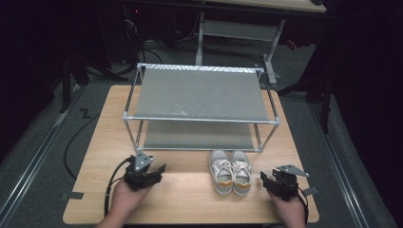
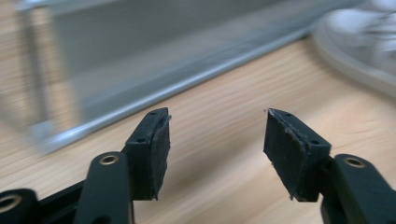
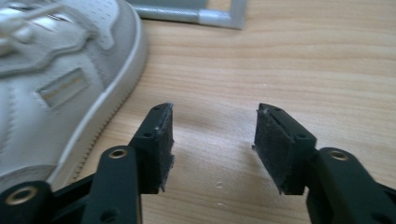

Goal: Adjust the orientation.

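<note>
**Shoes wait between two empty hand-held grippers, closer to the right one**

The right hand-held gripper sits low at the near right of the surface, its jaws parted about halfway with nothing but bare wood between the pads. In the right gripper view the nearer sneaker lies just off the left jaw, its white rubber sole edge running alongside it, close but not touching.

The left hand-held gripper is near the front left, jaws spread fairly wide and empty too; its own view is smeared with motion, and the jaws frame only wood, with a sneaker far off at the upper right.

The pair of white sneakers stands side by side on the surface, toes pointing away toward the shoe rack, heels toward the person. So each shoe's long axis runs front to back, roughly parallel to the way the grippers point. The pair lies to the left of the right hand-held gripper and well to the right of the left one, so the right hand is clearly the nearer.

Behind the shoes the two-tier rack, metal tubes with grey fabric shelves, stands open and bare, its lower shelf directly ahead of the toes. My guess is the shoes are meant for the rack, and a short sideways reach from the right would meet the outer sneaker first.
</note>
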